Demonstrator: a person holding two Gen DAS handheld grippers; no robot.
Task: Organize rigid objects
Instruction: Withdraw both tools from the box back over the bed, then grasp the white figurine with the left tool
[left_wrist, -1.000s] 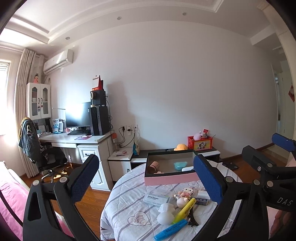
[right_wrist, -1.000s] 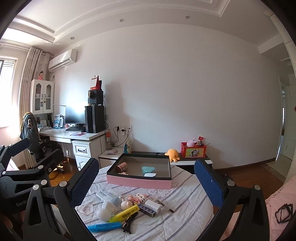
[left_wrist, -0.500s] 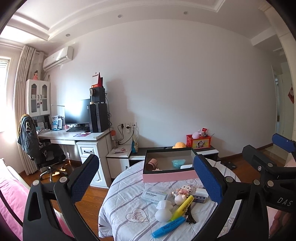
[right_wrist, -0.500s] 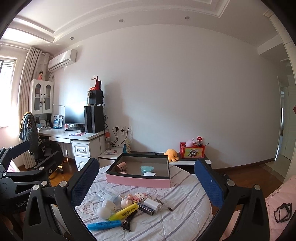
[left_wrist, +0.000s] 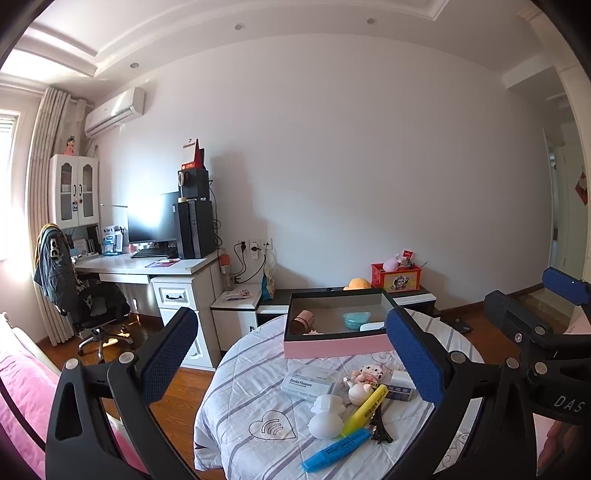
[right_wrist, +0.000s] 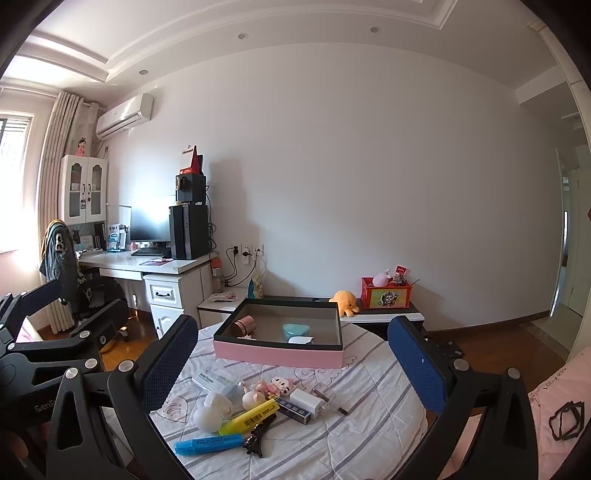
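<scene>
Both views have drifted a little since a second ago: the round surface and its clutter now sit lower and slightly nearer in the left wrist picture, and the pink box has slid a touch toward 9 o'clock in the right wrist picture. Nothing on the cloth has been shifted, and neither tool has changed its spread.

The left tool is wide apart and carries nothing; the right tool is likewise wide and bare. Loose pieces lie in a cluster at the near side of the surface, at 6 o'clock from the box: a blue highlighter, a yellow highlighter, a black hair clip, a white charger and a white figurine. The box already holds a copper cup and a teal case.

The step looks like an approach to a first pick. I would take an outlying piece, such as the blue highlighter, which lies apart from its neighbours. Come down with the fingers across its short width, so that the nearby hair clip is not nudged.
</scene>
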